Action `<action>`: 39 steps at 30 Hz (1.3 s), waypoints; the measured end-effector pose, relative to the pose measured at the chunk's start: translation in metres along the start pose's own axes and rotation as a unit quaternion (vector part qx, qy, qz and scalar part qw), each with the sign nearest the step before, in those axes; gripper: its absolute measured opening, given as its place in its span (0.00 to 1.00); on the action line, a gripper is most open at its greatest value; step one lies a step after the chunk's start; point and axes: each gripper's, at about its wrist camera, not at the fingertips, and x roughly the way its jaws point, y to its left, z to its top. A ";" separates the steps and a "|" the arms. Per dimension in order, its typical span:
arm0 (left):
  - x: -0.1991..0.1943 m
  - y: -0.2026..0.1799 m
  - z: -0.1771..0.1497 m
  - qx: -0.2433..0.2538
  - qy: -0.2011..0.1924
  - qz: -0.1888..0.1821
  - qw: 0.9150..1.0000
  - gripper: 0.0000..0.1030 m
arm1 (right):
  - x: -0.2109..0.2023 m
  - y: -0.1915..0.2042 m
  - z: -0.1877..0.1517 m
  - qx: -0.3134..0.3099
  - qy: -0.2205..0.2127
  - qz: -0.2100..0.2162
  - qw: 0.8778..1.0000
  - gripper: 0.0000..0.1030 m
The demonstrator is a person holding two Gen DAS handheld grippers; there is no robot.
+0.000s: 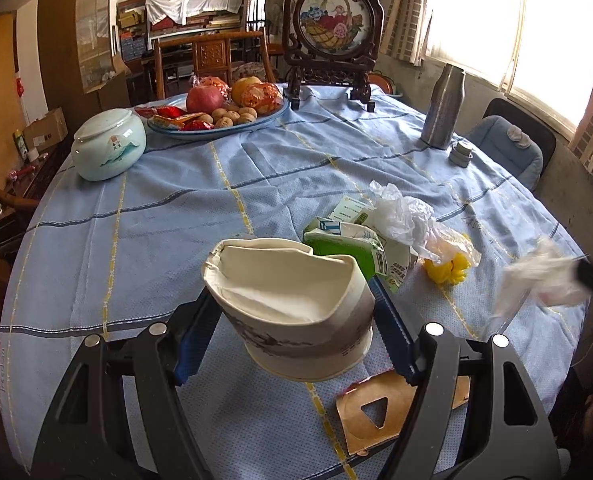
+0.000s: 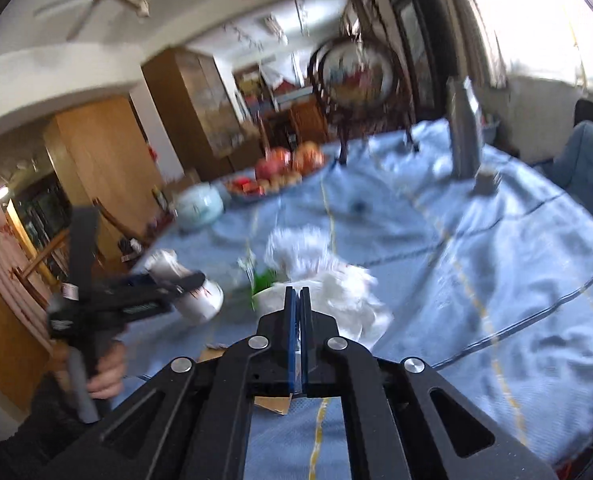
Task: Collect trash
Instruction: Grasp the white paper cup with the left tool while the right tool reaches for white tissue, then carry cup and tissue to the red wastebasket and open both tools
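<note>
A squashed white paper cup (image 1: 292, 304) sits between the blue pads of my left gripper (image 1: 292, 292), which is shut on it above the blue tablecloth (image 1: 176, 208). Just beyond the cup lie a green-and-white carton (image 1: 348, 248), a clear plastic bag (image 1: 408, 216) and a yellow crumpled scrap (image 1: 446, 270). A brown cardboard piece (image 1: 376, 412) lies under the left gripper. My right gripper (image 2: 298, 292) has its pads together, pinching a blurred white crumpled wrapper (image 2: 344, 292). That wrapper (image 1: 536, 284) hangs off the table at the right edge of the left wrist view.
At the far side stand a fruit plate (image 1: 168, 130), a pale ceramic jar (image 1: 108, 144), a steel flask (image 1: 444, 108) with its cap (image 1: 461, 153), and a framed embroidery stand (image 1: 332, 36). A chair with a blue cushion (image 1: 508, 148) is at the right.
</note>
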 end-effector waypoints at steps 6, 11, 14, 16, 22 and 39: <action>-0.007 0.003 0.001 -0.007 -0.012 -0.011 1.000 0.70 | -0.051 -0.016 0.004 0.014 -0.045 -0.010 0.999 0.02; -0.009 0.003 -0.002 -0.010 -0.012 -0.032 0.999 0.70 | -0.082 -0.041 -0.004 0.035 -0.066 -0.036 0.997 0.02; -0.008 -0.002 -0.006 -0.014 -0.004 -0.040 0.999 0.70 | -0.106 -0.059 -0.012 0.046 -0.080 -0.063 0.994 0.02; -0.008 -0.007 -0.008 -0.016 -0.001 -0.045 0.999 0.70 | -0.127 -0.073 -0.018 0.051 -0.092 -0.092 0.990 0.02; -0.022 -0.048 -0.014 0.005 -0.012 -0.059 0.998 0.70 | -0.180 -0.100 -0.040 0.061 -0.123 -0.152 0.979 0.02; -0.059 -0.256 -0.041 0.147 -0.013 -0.214 0.966 0.70 | -0.234 -0.237 -0.160 0.204 -0.078 -0.275 0.936 0.03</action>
